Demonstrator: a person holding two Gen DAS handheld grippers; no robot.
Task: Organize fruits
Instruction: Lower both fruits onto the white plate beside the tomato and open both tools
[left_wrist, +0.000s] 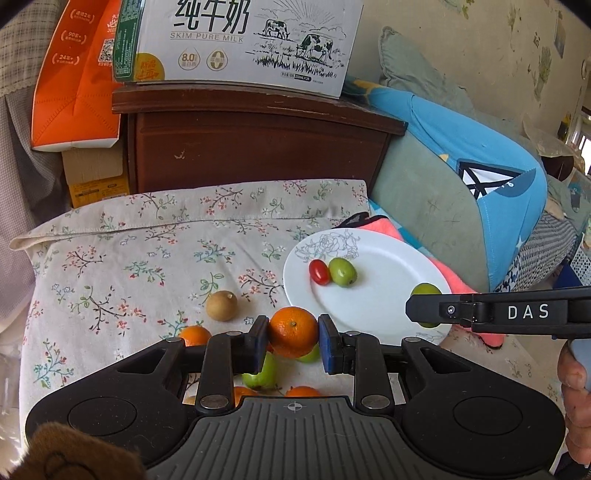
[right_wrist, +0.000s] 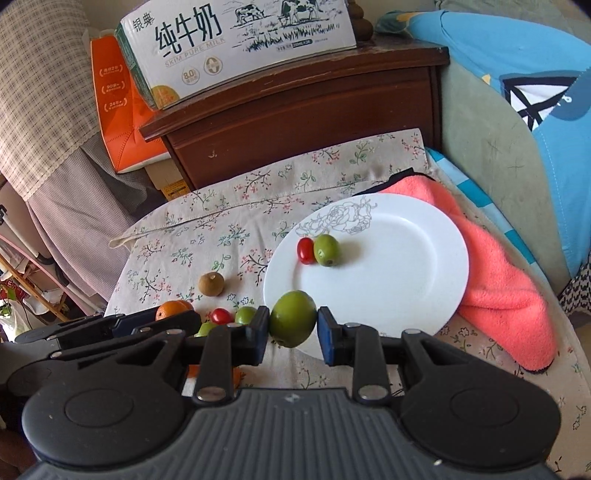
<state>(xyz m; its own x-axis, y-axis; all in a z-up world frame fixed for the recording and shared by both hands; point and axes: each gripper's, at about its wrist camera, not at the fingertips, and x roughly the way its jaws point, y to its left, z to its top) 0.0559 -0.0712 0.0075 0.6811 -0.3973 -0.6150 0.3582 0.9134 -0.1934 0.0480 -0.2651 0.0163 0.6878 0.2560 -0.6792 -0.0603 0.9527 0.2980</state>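
Fingers: L (left_wrist: 293, 338) grip 1 orange (left_wrist: 293, 331), R (right_wrist: 293, 325) grip 1 green fruit (right_wrist: 292, 323), plate (right_wrist: 399, 280) w/ 2 fruits

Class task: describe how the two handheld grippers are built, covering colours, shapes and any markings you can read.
Both match. The left gripper and right gripper have black plastic linkage arms with silver rivets, blue pads on the fingers, and a grey ribbed base between two round black housings. The right gripper's side reads "DAS" in white. No cables or sleeves show.
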